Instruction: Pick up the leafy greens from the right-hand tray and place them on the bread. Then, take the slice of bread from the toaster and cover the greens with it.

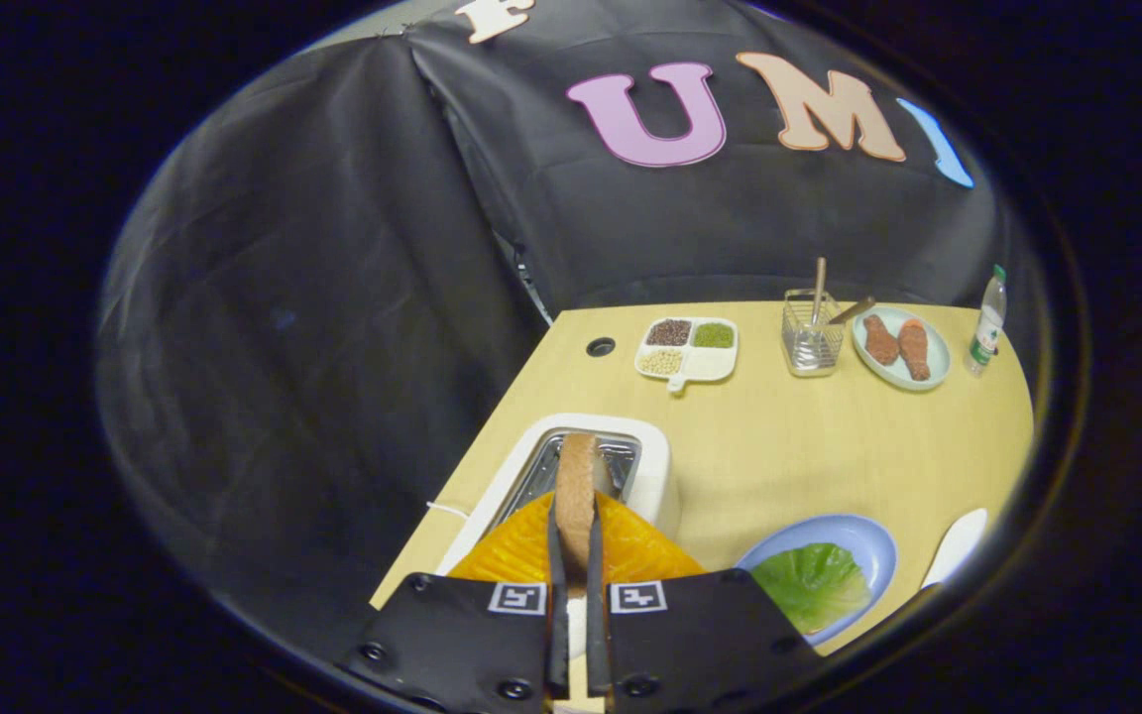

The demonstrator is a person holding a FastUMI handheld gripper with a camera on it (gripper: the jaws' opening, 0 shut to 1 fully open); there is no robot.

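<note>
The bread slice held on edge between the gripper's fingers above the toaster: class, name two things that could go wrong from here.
1. The gripper pinches the bread slice by its thin faces only, so it may twist or slip back into the toaster.
2. The blue plate with the leafy greens sits off to the side, near the table's edge; a hasty swing might knock it or land the slice off-centre.

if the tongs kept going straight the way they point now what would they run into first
The tongs are shut on the bread slice, which stands on edge over the toaster. Straight on, slice and tongs would probably meet the toaster's slot first, though depth is hard to judge here.
</note>
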